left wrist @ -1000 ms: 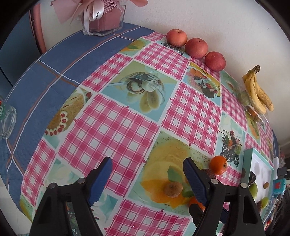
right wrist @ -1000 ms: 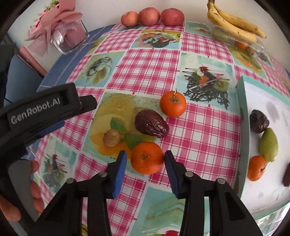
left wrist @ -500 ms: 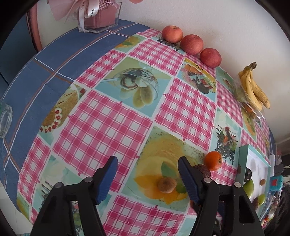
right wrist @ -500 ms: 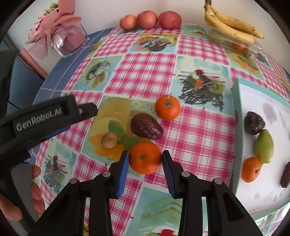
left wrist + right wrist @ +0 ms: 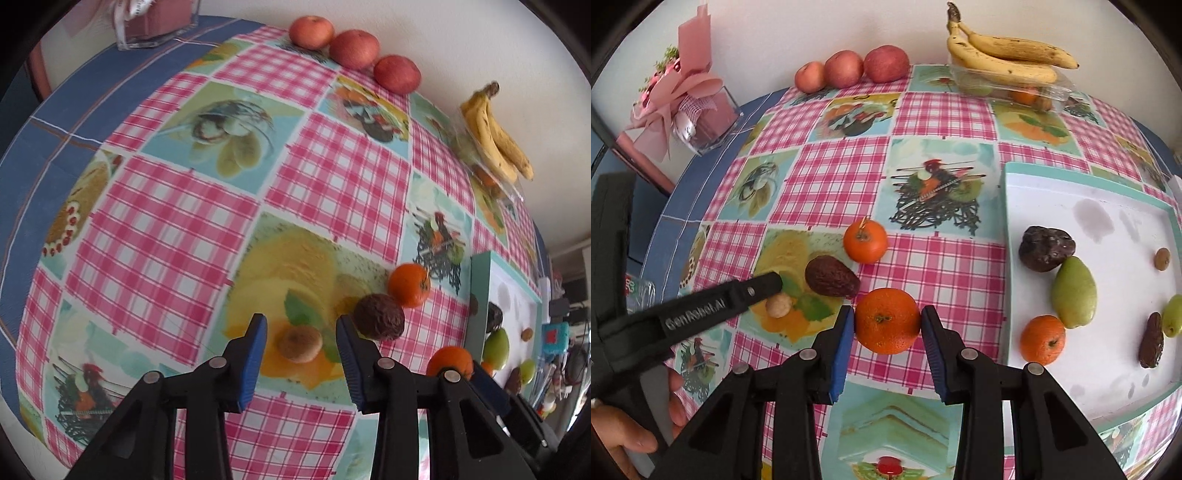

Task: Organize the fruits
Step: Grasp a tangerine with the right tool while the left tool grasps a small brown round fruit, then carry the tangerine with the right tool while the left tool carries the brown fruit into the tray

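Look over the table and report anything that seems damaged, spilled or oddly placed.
Nothing is spilled or broken. The bananas are heavily brown-spotted and lie on top of a clear plastic fruit box rather than on the tablecloth. Grey smudges mark the white tray floor.

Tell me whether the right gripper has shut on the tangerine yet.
Shut on it, apparently: the right gripper has both blue pads against the tangerine sides, no gap showing.

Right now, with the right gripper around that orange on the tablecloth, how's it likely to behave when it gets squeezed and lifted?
The orange is round, so it would probably roll if nudged or released. Its dimpled peel looks grippy and the right gripper has its pads at the widest part, so slipping seems unlikely. It is likely firm with slight give; a gentle squeeze should do.
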The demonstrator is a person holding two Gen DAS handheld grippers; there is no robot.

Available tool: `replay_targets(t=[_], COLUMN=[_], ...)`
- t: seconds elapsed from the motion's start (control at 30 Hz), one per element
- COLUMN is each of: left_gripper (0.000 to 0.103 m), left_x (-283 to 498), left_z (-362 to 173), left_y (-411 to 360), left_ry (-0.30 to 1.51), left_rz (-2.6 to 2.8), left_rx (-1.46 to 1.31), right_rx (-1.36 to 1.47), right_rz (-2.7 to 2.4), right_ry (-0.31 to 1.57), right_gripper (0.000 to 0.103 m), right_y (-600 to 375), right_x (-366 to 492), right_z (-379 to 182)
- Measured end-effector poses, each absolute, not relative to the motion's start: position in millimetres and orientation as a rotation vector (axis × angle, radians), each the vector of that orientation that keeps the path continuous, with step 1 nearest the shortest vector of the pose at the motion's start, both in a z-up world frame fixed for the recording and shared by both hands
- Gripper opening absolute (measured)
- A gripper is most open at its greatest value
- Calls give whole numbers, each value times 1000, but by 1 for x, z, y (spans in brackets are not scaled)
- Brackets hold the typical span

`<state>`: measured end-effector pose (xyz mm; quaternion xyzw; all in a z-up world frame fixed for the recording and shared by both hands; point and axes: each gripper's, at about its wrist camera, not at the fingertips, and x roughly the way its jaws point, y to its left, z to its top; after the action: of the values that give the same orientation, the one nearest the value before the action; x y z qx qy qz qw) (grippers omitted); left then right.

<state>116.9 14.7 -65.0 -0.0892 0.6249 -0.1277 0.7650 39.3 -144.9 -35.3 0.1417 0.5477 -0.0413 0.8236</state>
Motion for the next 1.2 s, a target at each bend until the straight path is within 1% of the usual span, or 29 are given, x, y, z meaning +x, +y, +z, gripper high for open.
replay_targets(t=[0.33,0.5,0.67,0.83,0.97,1.2], left_gripper=[36,29,28,28,28,28], left_x=[115,116,119,118,113,107], left_z=[-71,-73,-70,-50,-31,-20], left_y=[8,7,13,16,9,-9], left_ry=[1384,1393,1376,1305,1247,1220], left_rz=[-272,-263,-248,-263,-293,-331], left_rx=[-153,-148,-164,-180,-177,-163], right_rx=[312,322,330,352,364,406], right_rz=[-88,-86,-87,-97,-121,-171], right_ry=[1156,1144,1136,1109,1094,1062], right_gripper=[39,39,39,39,39,39], right_y=[-148,-150,-154,-162,-172,-198], right_x=[38,37,35,31,27,17], right_z=[-32,-28,-25,-18,-13,-7])
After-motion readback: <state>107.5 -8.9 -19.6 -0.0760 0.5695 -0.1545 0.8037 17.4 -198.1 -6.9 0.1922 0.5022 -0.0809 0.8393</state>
